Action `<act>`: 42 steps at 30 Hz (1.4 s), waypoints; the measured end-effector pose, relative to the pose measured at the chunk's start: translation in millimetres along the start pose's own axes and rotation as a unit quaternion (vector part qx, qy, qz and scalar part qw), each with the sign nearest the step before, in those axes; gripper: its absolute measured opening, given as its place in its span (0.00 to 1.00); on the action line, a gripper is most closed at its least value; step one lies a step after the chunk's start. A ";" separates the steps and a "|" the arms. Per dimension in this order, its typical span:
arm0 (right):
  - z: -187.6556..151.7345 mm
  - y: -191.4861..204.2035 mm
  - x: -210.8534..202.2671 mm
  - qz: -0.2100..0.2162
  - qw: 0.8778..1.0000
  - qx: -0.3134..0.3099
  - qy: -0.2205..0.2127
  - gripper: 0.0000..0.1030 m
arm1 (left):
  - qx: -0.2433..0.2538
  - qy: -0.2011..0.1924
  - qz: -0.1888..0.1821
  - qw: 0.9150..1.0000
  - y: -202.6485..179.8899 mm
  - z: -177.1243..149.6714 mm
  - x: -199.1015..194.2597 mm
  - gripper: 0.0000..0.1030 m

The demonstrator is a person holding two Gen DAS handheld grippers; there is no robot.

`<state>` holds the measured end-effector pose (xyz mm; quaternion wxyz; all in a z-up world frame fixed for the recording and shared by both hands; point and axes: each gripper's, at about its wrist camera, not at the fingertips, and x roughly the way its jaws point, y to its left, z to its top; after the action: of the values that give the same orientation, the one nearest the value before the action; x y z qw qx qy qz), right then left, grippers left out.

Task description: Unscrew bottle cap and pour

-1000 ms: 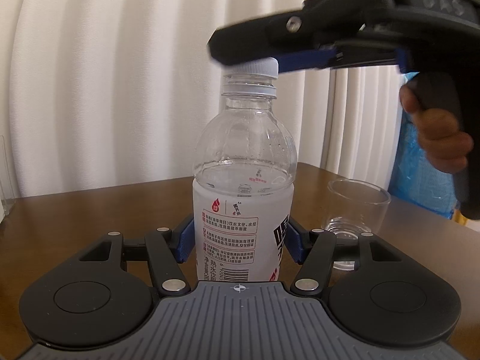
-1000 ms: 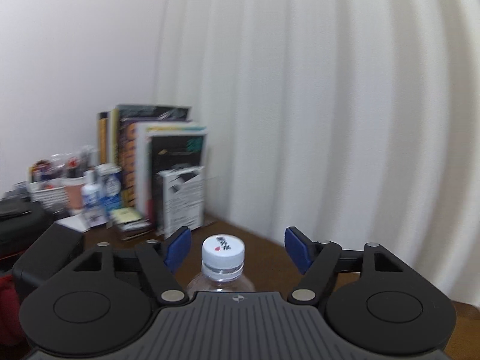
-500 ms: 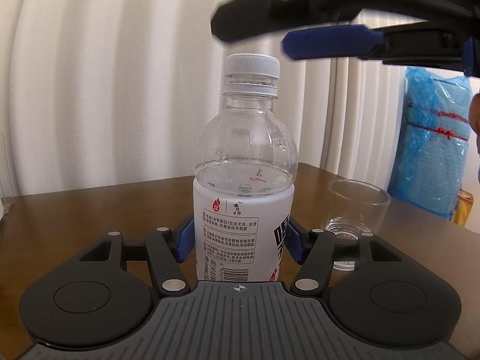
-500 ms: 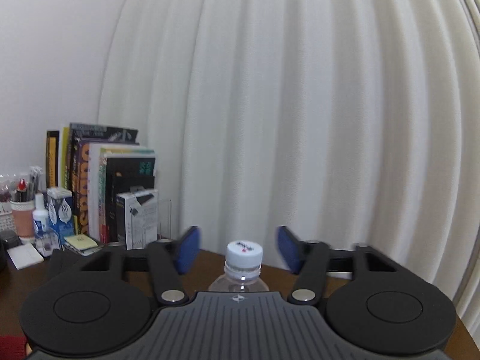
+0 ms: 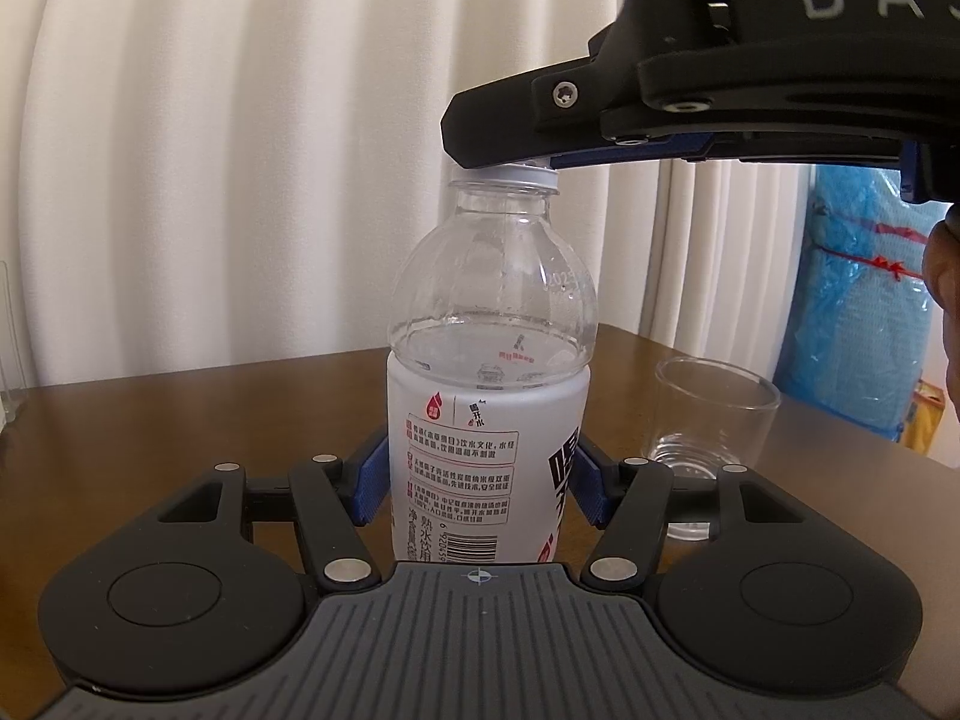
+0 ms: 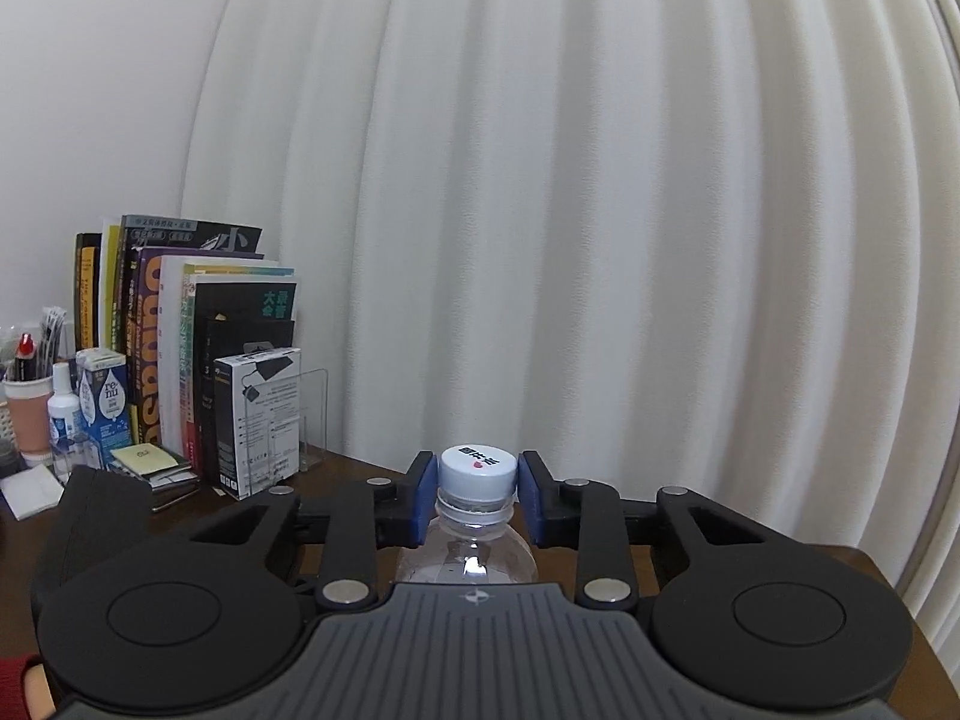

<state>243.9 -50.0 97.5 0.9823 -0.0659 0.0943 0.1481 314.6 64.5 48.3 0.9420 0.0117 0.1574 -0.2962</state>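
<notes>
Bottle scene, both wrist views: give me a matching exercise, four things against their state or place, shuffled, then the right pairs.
Things:
1. cap
2. bottle
3. glass
4. books

States:
A. empty, standing on the table
B. upright by the curtain
C. clamped by the right hand-held gripper
D. held at the label by the left hand-held gripper

Pairs: 1-C, 2-D, 3-A, 4-B

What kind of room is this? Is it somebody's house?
Probably a home study or bedroom desk. A row of books stands on a wooden table, a cup of pens sits beside them, and white curtains hang behind.
</notes>
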 end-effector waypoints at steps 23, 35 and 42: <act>21.7 -80.0 23.8 0.272 0.960 -0.043 0.043 0.31 | 0.015 0.003 0.003 1.000 -5.1 -3.7 -5.4 0.58; 15.5 -41.6 -3.2 0.133 0.990 -0.048 -0.018 0.51 | 0.015 0.005 0.005 1.000 -7.5 -1.8 -8.3 0.58; 8.2 -12.1 -1.8 0.063 0.997 -0.041 -0.022 0.51 | 0.010 0.005 0.004 1.000 -8.0 -1.2 -8.4 0.59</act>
<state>247.2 -60.7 107.1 0.9694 -0.0967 0.0704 0.2144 303.2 62.7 50.3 0.9420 0.0234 0.1592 -0.2944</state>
